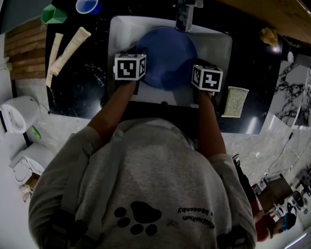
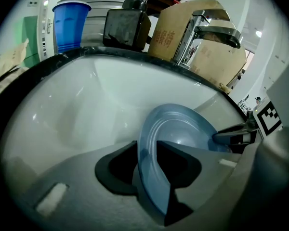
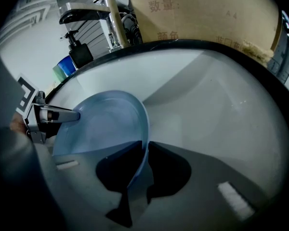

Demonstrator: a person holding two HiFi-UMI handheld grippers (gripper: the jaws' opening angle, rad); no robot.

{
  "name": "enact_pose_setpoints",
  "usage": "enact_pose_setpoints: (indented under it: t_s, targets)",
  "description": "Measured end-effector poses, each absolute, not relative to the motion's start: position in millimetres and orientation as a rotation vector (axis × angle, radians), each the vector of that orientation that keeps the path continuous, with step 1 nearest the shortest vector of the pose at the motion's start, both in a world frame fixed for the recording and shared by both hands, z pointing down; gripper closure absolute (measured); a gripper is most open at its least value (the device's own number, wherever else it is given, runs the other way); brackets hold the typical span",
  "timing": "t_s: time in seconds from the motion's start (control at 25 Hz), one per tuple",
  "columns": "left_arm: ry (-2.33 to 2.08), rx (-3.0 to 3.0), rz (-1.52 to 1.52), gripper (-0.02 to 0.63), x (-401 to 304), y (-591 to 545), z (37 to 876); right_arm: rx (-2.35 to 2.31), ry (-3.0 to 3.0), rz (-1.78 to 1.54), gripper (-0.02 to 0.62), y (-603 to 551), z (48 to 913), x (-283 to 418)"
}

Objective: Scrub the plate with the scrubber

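A blue plate (image 1: 168,56) stands tilted in the white sink (image 1: 119,30), between my two grippers. My left gripper (image 2: 147,162) is on its left side, and the rim (image 2: 143,148) passes between the jaws with a dark gap beside it, so the jaws stand open around it. On the right side, my right gripper (image 3: 145,160) is shut on the plate's rim (image 3: 143,129). The scrubber (image 1: 237,101), a yellow-green pad, lies on the black counter to the right of the sink, untouched.
A chrome faucet (image 1: 185,9) stands at the sink's far edge, over the plate. A blue cup (image 1: 87,4) and a green cup (image 1: 53,14) sit at the counter's back left, with pale wooden sticks (image 1: 67,48) beside them. A cardboard box (image 2: 183,32) stands behind the faucet.
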State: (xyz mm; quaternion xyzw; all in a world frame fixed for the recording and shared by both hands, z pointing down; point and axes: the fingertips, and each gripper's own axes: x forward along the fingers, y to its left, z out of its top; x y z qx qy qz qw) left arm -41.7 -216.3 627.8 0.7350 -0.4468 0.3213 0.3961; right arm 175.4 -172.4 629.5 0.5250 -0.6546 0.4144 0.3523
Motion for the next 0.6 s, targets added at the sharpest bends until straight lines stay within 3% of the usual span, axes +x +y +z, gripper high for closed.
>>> enact_pose_setpoints:
  t_s: [0.6]
  targets:
    - [-1.148,1.927,0.756,0.476,-44.4,-214.9,609.9,1.376,-1.668,1.06,0.552,-170.7,633.1,174.5]
